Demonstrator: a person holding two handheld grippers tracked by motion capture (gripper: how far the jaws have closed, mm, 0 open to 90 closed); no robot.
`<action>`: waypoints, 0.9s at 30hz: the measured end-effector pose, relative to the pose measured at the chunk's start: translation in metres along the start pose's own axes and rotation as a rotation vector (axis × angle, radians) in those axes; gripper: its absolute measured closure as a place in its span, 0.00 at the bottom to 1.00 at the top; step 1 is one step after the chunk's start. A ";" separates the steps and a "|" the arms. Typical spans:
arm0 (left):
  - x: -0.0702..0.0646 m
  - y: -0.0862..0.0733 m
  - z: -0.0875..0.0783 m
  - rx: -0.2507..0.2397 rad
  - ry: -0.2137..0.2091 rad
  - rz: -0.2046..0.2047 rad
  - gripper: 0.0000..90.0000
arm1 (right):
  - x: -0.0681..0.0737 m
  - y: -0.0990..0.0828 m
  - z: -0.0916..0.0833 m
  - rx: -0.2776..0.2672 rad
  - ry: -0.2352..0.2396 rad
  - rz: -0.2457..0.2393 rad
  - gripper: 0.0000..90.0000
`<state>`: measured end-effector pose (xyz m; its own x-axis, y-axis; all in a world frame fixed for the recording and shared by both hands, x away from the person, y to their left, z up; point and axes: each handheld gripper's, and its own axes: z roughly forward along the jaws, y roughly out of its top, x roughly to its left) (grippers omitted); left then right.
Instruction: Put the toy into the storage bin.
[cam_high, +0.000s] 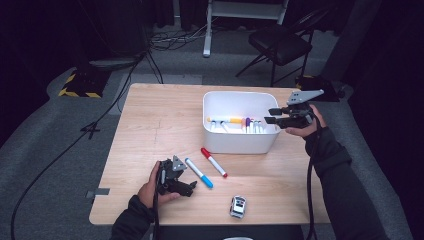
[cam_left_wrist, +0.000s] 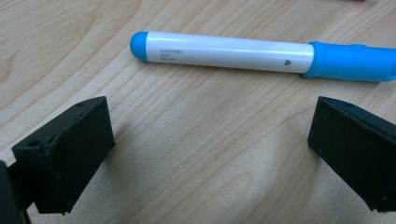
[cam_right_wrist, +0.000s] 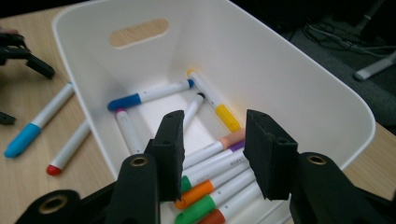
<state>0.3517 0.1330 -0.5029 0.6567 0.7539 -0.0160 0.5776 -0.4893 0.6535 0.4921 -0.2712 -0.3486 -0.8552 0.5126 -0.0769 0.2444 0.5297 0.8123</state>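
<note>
A white marker with a blue cap (cam_high: 199, 172) lies on the wooden table just right of my left gripper (cam_high: 191, 186), which rests low on the table. In the left gripper view this marker (cam_left_wrist: 233, 52) lies crosswise beyond the wide-apart jaws, and nothing is between them. A red-capped marker (cam_high: 214, 162) lies beside it, nearer the white bin (cam_high: 235, 145). My right gripper (cam_high: 271, 116) hovers over the bin's right rim. Its jaws are open and empty (cam_right_wrist: 212, 126), above several coloured markers (cam_right_wrist: 210, 161) lying in the bin (cam_right_wrist: 289, 70).
A small silver toy car (cam_high: 238, 206) stands near the table's front edge. Behind the table are a black folding chair (cam_high: 280, 42), floor cables (cam_high: 100, 120) and a white stand (cam_high: 207, 30). The left half of the table (cam_high: 150, 120) is bare wood.
</note>
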 end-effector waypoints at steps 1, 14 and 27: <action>0.000 0.000 0.000 0.000 -0.002 -0.002 0.01 | 0.003 0.000 -0.003 -0.009 -0.005 0.000 0.62; 0.000 0.000 0.000 0.001 -0.003 -0.001 0.01 | 0.065 -0.016 -0.020 -0.185 0.074 -0.082 0.51; 0.000 0.000 0.000 0.001 -0.002 0.000 0.01 | 0.124 -0.050 0.042 -0.091 0.210 -0.178 0.50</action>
<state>0.3518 0.1331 -0.5030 0.6578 0.7530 -0.0177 0.5780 -0.4896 0.6529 0.3927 -0.2059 -0.4232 -0.9592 0.2608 -0.1090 0.0482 0.5310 0.8460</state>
